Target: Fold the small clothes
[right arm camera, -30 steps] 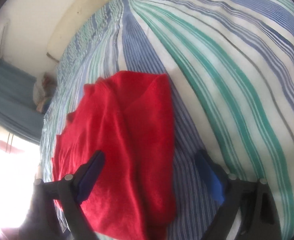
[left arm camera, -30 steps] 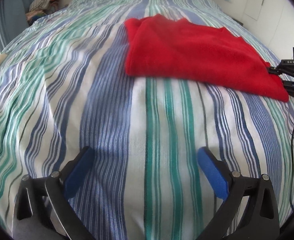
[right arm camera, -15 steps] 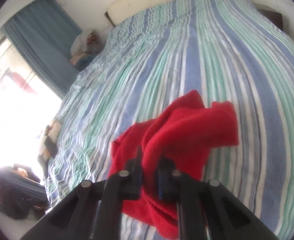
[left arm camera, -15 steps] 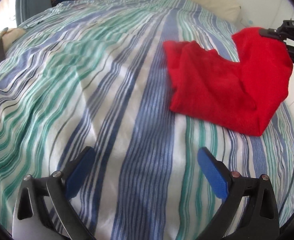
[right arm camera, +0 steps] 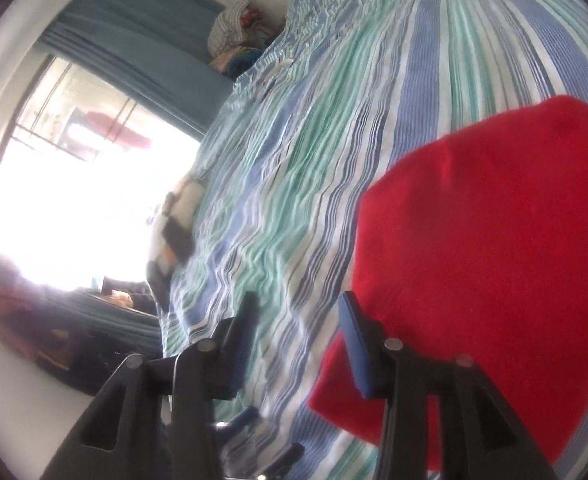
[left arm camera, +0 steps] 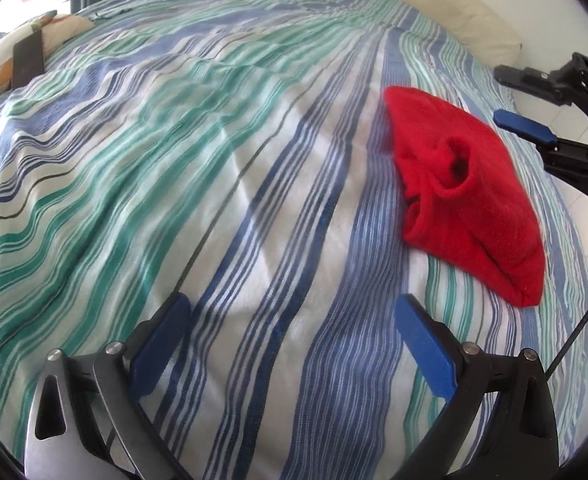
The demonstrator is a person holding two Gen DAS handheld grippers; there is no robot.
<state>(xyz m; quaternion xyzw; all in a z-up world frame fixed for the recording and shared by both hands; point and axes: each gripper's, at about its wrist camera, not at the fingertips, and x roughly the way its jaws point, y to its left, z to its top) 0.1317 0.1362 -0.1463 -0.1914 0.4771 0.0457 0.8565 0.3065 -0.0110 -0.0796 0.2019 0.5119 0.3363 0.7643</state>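
A small red garment [left arm camera: 470, 196] lies folded over on the striped bedsheet [left arm camera: 214, 184], to the right in the left wrist view. It fills the right side of the right wrist view [right arm camera: 494, 248]. My left gripper [left arm camera: 290, 320] is open and empty, low over the sheet, left of and nearer than the garment. My right gripper [right arm camera: 298, 312] is open and empty, just left of the garment's edge. It also shows in the left wrist view [left arm camera: 506, 96], above the garment's far right side.
A cream pillow [left arm camera: 454, 4] lies at the head of the bed. A patterned cushion [left arm camera: 22, 52] sits at the bed's left edge. A clothes pile [right arm camera: 234, 36], blue curtain [right arm camera: 142, 40] and bright window [right arm camera: 74, 180] stand beyond the bed.
My right gripper lifted one side of the red garment, carried it over the rest, then opened and let go. The garment now lies folded smaller. The left gripper swung left.
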